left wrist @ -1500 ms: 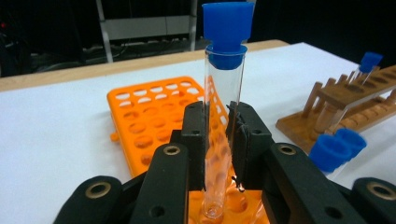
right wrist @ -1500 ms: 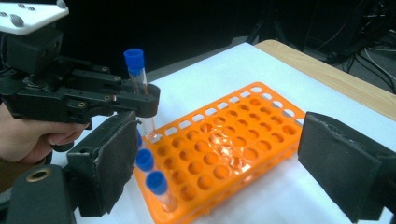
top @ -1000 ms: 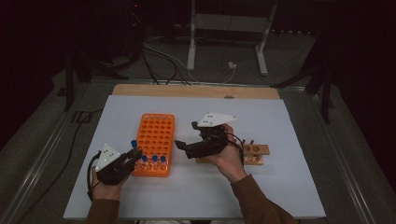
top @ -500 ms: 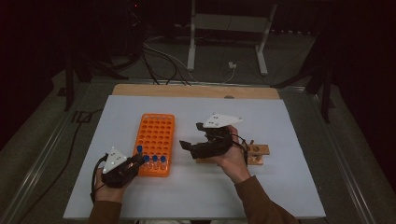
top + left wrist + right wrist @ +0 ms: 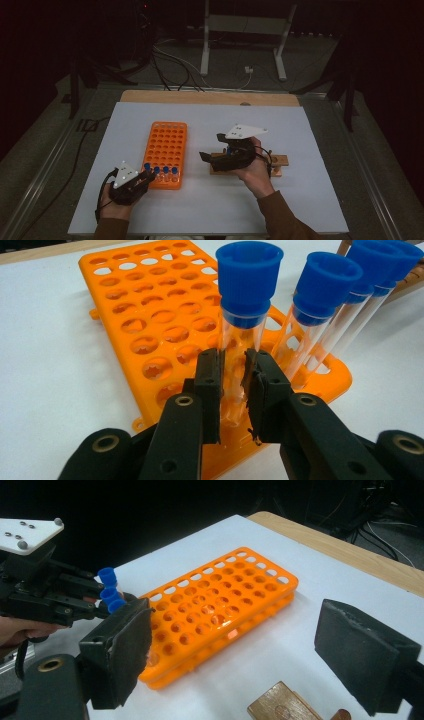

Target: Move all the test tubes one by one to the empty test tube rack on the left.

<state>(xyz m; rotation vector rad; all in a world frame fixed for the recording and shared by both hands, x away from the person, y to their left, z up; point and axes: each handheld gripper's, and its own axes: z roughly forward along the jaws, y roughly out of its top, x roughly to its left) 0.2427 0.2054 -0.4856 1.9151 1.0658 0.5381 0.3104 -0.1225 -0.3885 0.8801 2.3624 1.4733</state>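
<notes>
An orange tube rack [image 5: 167,145] lies on the white table. Several clear tubes with blue caps [image 5: 165,171] stand in its near row. My left gripper [image 5: 146,177] is at the rack's near left corner. It is shut on the nearest clear tube [image 5: 235,340], below the blue cap [image 5: 249,270], and the tube's lower end sits in the rack [image 5: 150,315]. My right gripper [image 5: 206,157] hovers right of the rack, above a wooden block [image 5: 277,161]. Its jaws stand open with nothing between them [image 5: 240,655], facing the rack [image 5: 225,605] and the left gripper [image 5: 50,600].
The white sheet [image 5: 310,200] covers a wooden tabletop [image 5: 200,96]. Cables and a metal stand [image 5: 240,35] lie on the floor beyond the far edge. A corner of the wooden block [image 5: 280,702] sits under the right gripper.
</notes>
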